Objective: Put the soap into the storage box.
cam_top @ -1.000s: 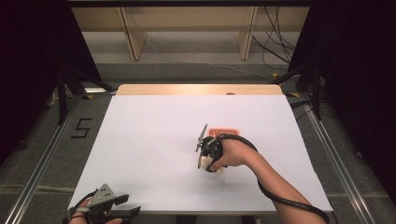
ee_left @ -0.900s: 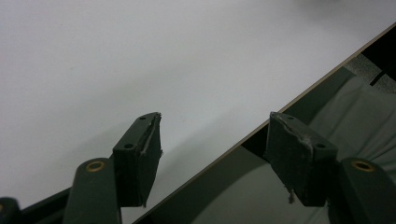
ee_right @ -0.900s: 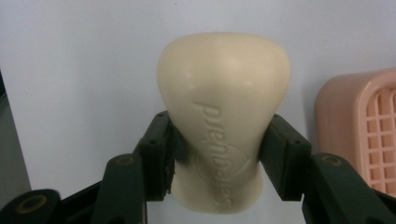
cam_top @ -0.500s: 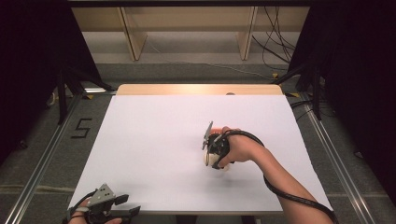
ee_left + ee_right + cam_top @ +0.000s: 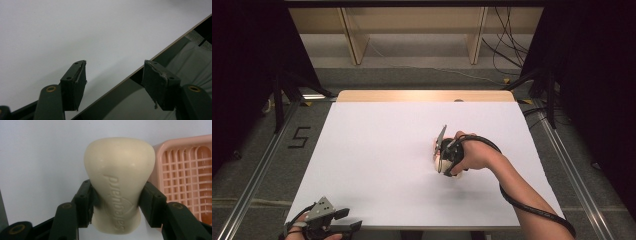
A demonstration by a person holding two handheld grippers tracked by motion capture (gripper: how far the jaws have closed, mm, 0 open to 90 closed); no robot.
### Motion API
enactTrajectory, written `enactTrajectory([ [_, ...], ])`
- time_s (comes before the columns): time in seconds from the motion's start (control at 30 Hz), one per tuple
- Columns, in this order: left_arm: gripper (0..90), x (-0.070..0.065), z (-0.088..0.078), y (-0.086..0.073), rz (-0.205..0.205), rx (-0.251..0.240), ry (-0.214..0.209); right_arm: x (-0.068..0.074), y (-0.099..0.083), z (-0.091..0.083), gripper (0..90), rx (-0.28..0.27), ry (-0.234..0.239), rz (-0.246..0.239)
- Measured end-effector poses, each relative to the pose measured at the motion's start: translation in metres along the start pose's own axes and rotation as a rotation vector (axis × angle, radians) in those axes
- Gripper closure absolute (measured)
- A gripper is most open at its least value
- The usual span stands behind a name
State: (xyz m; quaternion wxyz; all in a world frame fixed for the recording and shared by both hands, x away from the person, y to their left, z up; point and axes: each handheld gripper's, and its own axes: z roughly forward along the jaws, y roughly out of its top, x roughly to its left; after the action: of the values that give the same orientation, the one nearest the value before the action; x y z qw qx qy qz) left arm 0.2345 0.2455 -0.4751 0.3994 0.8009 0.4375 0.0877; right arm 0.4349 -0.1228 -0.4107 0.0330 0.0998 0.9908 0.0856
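Right tool (image 5: 116,200) clamped on a soap (image 5: 118,182), jaws pressing its two narrow flanks at the waisted lower half, the wide rounded end standing proud beyond the tips. Embossed lettering on the face between the jaws. Held near the middle of the white desk (image 5: 377,150), slightly right of centre; seen from the high view as a pale lump (image 5: 435,156) just ahead of the right hand (image 5: 472,156), low over the surface, contact with the desk not clear. Pink slotted tray (image 5: 185,177) just beside the soap on its right in the right gripper view, empty as far as visible.

Likely hard and stiff, a solid bar with some weight for its bulk, not fragile but easily dented or scuffed by a hard pinch. Smooth, waxy skin, so probably slippery, more so if damp. Curved flanks tapering toward the near end: risk of squirting out of the grip if squeezed off-centre. Best hold judged to be where it is now, across the narrow waist, pads flat on opposite sides, with firm but not crushing pressure. Worth keeping the bar level, since the heavy bulbous end overhangs the tips.

Left tool (image 5: 115,82) idle at the near left corner of the desk, jaws wide apart with nothing between them, half over the edge.
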Motion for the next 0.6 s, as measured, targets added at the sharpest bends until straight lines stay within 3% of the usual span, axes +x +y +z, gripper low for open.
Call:
enactTrajectory([
  [0.1,35.2,0.0002,-0.0005,0.0004,0.003,0.014,-0.004,0.0003,-0.0026,-0.0035,50.5,-0.002,-0.011,0.034],
  [0.13,35.2,0.0001,0.0002,-0.0001,0.01,0.003,0.012,0.0002,-0.0032,-0.0037,50.5,0.003,-0.003,0.047],
  [0.2,35.1,-0.0002,0.0001,-0.0001,0.005,-0.001,0.007,0.0001,-0.0033,-0.0049,50.5,0.006,-0.022,0.038],
  [0.27,35.2,0.0006,-0.0002,-0.0002,0.013,0.007,0.019,-0.0011,-0.0036,-0.006,50.5,0.006,-0.011,0.038],
  [0.3,35.1,0.0006,-0.0002,-0.0002,0.013,0.007,0.017,-0.0026,-0.0038,-0.0064,50.5,-0.001,-0.02,0.016],
  [0.47,35.2,0.0001,-0.0004,-0.0001,0.009,0.015,0.013,-0.003,-0.0051,-0.0082,50.5,0.008,-0.022,0.043],
  [0.53,35.2,0.0011,-0.0013,0.0003,0.025,0.023,0.009,-0.0055,-0.0052,-0.0085,50.5,0.004,-0.027,0.023],
  [0.6,35.2,0.0007,-0.0002,-0.0001,0.023,0.013,0.019,-0.005,-0.005,-0.0095,50.5,0.014,-0.02,0.054],
])
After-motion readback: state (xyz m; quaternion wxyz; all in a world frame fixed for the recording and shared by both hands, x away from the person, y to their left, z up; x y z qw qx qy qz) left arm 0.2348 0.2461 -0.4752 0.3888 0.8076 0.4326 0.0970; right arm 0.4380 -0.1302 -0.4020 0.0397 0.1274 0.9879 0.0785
